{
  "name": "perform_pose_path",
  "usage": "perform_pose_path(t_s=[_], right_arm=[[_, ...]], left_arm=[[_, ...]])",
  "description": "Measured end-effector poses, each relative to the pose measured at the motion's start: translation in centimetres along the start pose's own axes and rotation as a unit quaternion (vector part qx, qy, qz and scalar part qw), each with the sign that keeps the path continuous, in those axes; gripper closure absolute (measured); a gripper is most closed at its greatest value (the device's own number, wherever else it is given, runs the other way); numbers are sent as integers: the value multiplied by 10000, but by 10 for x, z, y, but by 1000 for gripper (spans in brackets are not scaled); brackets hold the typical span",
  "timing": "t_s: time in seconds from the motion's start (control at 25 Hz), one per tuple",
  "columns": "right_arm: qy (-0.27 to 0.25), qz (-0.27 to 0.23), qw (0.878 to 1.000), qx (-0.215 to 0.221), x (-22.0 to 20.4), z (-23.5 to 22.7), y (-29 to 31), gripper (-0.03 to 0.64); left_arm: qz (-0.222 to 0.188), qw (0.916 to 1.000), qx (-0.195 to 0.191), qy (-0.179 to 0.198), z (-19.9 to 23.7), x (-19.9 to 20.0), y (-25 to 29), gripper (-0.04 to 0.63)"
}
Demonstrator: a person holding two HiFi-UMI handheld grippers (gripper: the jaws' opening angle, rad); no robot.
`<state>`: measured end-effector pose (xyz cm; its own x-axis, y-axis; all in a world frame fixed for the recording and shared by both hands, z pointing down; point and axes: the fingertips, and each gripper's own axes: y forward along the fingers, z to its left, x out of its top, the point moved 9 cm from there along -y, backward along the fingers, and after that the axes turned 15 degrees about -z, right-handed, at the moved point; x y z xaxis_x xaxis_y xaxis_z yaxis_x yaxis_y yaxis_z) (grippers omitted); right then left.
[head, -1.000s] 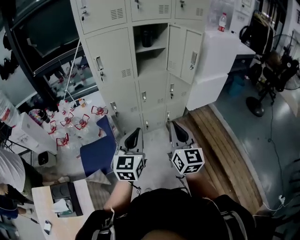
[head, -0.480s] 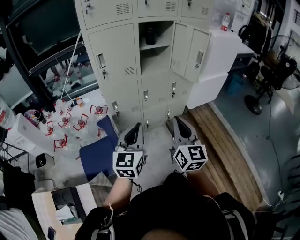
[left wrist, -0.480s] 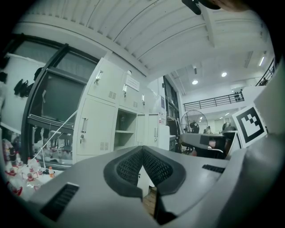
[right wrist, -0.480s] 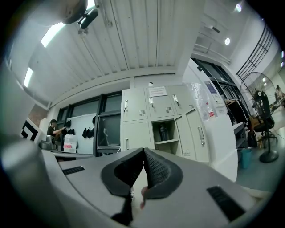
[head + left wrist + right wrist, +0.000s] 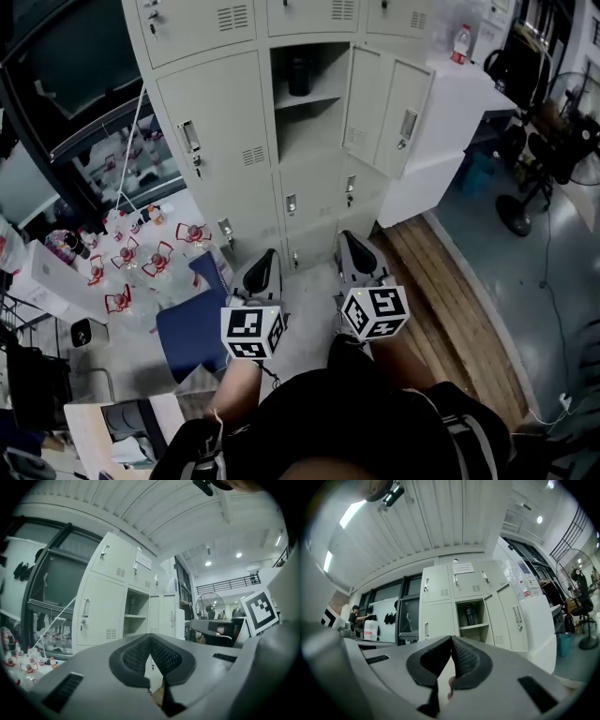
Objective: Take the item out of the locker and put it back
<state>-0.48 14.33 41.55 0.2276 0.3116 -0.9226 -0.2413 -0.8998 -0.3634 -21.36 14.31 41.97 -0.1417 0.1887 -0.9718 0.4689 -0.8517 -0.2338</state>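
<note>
A bank of cream lockers (image 5: 225, 141) stands ahead, seen from above. One compartment has its door (image 5: 401, 120) swung open to the right, and a dark bottle (image 5: 298, 75) stands on its shelf. The same bottle (image 5: 470, 615) shows small in the right gripper view, and the open compartment (image 5: 134, 616) shows in the left gripper view. My left gripper (image 5: 262, 273) and right gripper (image 5: 353, 253) are held side by side low in front of the lockers, well short of them. Both have their jaws shut with nothing between them.
Several red-and-white items (image 5: 131, 262) and a blue sheet (image 5: 192, 323) lie on the floor at the left. A white cabinet (image 5: 450, 141) with a bottle (image 5: 459, 42) on top stands right of the lockers. Wooden planks (image 5: 450, 309) and a fan (image 5: 562, 141) are at the right.
The view has shifted slightly; the lockers sit a little nearer and more to the right. Both grippers keep their places, shut as before.
</note>
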Motion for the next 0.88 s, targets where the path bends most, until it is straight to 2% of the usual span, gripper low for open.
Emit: perform_pose_path(t_s=[0.2, 0.6, 0.88], right_arm=[[205, 29, 9997, 88, -17, -53, 70, 603], [315, 219, 9972, 644, -38, -176, 225, 603], [291, 238, 9951, 913, -47, -224, 293, 603]], left_arm=[[16, 9998, 172, 65, 13, -17, 80, 583], [127, 9973, 684, 224, 23, -37, 262, 583], [74, 9946, 1006, 249, 30, -43, 337, 583]])
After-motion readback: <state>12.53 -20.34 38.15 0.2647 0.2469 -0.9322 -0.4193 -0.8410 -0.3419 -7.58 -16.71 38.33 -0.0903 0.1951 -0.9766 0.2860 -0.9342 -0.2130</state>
